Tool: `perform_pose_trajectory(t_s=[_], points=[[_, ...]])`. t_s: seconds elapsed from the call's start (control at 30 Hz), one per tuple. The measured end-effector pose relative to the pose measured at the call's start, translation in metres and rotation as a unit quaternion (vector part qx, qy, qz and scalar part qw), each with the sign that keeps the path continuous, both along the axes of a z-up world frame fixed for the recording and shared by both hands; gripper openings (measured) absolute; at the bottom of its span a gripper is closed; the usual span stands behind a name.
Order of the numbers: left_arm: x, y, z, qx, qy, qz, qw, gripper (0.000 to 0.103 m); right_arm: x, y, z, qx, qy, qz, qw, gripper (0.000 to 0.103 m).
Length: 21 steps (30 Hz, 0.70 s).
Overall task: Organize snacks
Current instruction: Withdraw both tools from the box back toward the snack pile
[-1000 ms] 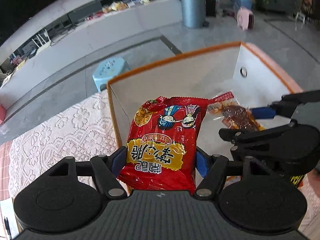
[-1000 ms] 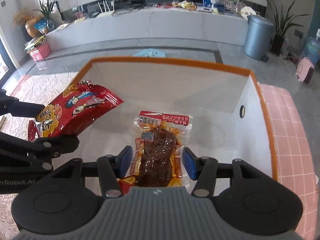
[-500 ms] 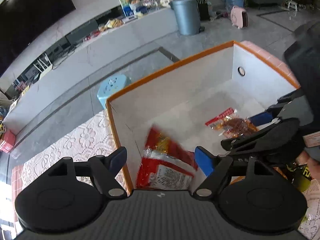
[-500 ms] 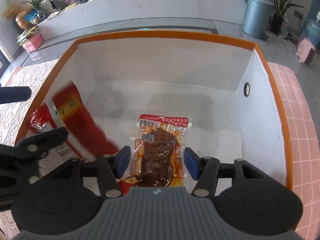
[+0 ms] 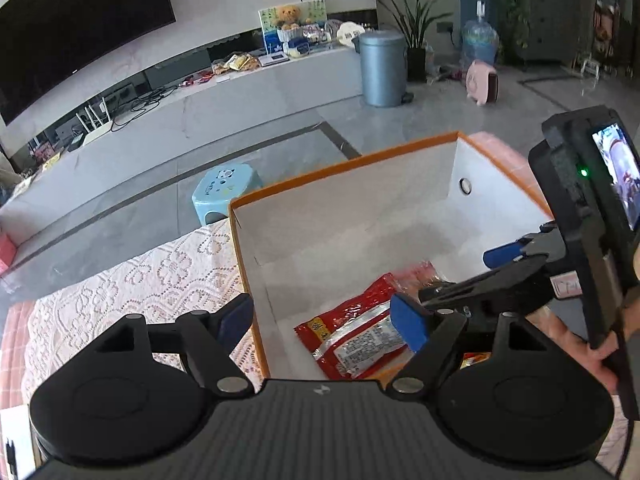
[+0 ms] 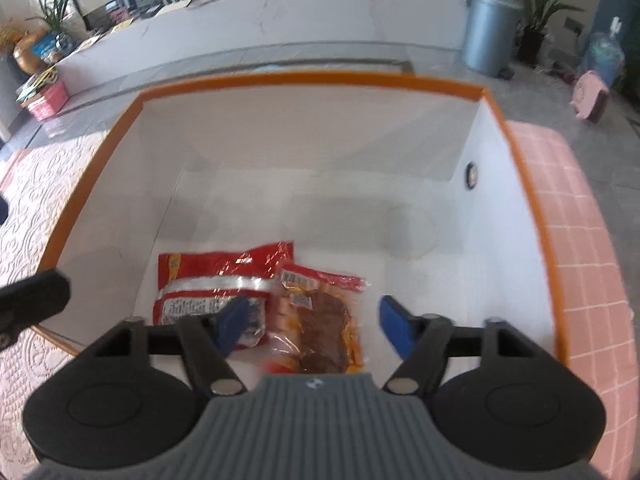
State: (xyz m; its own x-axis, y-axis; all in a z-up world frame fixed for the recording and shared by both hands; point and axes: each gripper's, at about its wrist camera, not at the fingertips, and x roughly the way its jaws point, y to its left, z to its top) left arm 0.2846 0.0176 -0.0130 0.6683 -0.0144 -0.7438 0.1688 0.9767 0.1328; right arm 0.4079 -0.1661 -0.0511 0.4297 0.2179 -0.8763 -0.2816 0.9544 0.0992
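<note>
A red snack bag [image 5: 352, 340] [image 6: 212, 284] lies label side up on the floor of the white box with an orange rim [image 5: 340, 166] [image 6: 312, 78]. My left gripper [image 5: 323, 320] hangs open above the box's near left corner, holding nothing. Beside the bag lies a clear packet of brown dried meat [image 6: 320, 320] [image 5: 420, 272]. Over that packet my right gripper [image 6: 314, 325] [image 5: 462, 274] has its jaws opening, and the pads stand off it on both sides. A hand [image 5: 592, 344] holds the right gripper.
The box stands on a table with a white lace cloth [image 5: 160, 280] on its left and a pink checked cloth [image 6: 576, 240] on its right. Beyond the table are a blue stool [image 5: 224, 188], grey floor and a grey bin [image 5: 382, 68]. One finger of the left gripper [image 6: 32, 300] reaches in over the box's left rim.
The left gripper let go of the red bag, which dropped flat into the box, and then drew up and back. The right jaws widened and the meat packet now lies free beside the bag.
</note>
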Motion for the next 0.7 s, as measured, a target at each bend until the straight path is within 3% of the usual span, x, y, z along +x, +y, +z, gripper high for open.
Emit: perform_pose_trajectory(t_s=[0.17,0.37,0.47,0.7], points=[[-0.017,0.004,0.015,-0.018,-0.016,0.008,0.9997,0.091,-0.008,-0.008,0.018,-0.006,-0.016,-0.007,1.0,0.077],[-0.048,0.011,0.036,-0.079,-0.029,0.01,0.9964,0.091,-0.035,-0.015,0.049,-0.001,-0.054,-0.003,0.999,0.078],[-0.066,0.013,0.045,-0.097,-0.037,0.017,0.9944,0.091,-0.057,-0.021,0.064,-0.003,-0.069,-0.003,0.998,0.084],[-0.108,0.023,0.056,-0.141,-0.048,0.042,0.9879,0.091,-0.133,-0.042,0.1,0.0,-0.133,0.004,0.991,0.087]])
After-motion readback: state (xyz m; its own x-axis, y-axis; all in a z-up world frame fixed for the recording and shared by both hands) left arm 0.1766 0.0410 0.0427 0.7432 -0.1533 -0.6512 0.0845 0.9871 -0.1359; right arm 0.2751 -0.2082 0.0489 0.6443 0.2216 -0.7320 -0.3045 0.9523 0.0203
